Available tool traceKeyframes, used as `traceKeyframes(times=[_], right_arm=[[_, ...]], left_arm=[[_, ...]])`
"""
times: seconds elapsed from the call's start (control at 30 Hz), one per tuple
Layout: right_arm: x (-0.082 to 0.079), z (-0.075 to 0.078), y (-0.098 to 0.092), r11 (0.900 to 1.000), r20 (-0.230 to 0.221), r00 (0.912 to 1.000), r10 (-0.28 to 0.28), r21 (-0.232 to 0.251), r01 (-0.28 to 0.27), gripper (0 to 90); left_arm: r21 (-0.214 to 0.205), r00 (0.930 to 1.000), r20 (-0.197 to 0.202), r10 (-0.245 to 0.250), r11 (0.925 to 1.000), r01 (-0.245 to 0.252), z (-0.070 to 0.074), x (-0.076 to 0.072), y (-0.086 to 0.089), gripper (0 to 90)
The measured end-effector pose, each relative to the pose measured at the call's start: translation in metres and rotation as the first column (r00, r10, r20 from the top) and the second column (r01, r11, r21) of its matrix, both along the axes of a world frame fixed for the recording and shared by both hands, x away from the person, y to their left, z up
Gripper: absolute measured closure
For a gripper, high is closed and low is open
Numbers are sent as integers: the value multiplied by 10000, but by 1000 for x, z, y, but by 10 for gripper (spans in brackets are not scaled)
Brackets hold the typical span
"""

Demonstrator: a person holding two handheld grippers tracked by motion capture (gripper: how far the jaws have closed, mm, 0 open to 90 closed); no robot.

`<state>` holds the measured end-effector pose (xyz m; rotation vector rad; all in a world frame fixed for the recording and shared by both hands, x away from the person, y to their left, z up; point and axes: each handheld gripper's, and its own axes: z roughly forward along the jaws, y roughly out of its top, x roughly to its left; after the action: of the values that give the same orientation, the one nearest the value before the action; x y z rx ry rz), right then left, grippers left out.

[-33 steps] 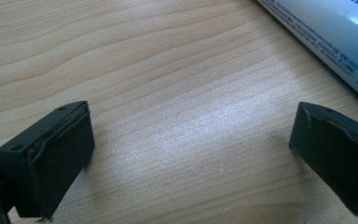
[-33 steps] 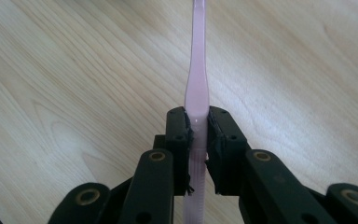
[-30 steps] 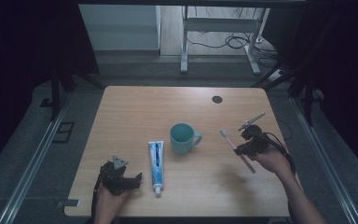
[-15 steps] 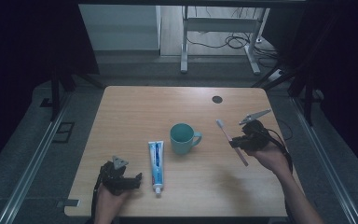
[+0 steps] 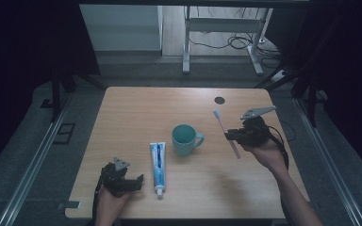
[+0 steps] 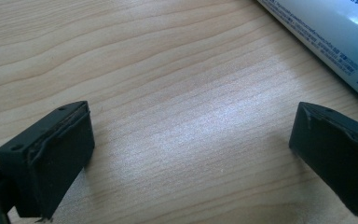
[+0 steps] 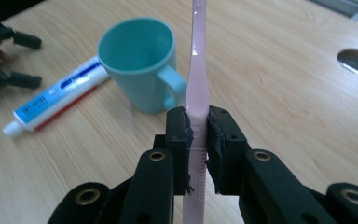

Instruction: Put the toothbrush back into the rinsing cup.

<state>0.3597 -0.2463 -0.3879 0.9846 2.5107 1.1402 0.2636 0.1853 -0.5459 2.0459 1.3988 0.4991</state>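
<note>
One slim pink plastic toothbrush [image 5: 226, 133], clamped in right gripper [image 5: 232, 136] fingers, has lifted toward teal ceramic mug [image 5: 185, 140]; left gripper [image 5: 133, 182] fingers wide, idle.

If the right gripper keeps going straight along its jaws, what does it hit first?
Probably the teal mug. The right gripper, shut on the pink toothbrush, points toward its handle side. The mug sits slightly left of the line, so it might pass just beside it; depth is unclear.

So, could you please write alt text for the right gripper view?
The right gripper clamps a pink toothbrush by its handle, the brush running up out of frame. Behind it on the wooden table stand a teal mug and, further left, a toothpaste tube.
</note>
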Motion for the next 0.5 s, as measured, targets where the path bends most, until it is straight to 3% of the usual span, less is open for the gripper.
traceKeyframes(times=[0.5], right_arm=[[8,4,18,9932,698,9975,-122,1160,41,782]], left_arm=[[16,10000,-12,-16,10000,16,0,0,0,0]])
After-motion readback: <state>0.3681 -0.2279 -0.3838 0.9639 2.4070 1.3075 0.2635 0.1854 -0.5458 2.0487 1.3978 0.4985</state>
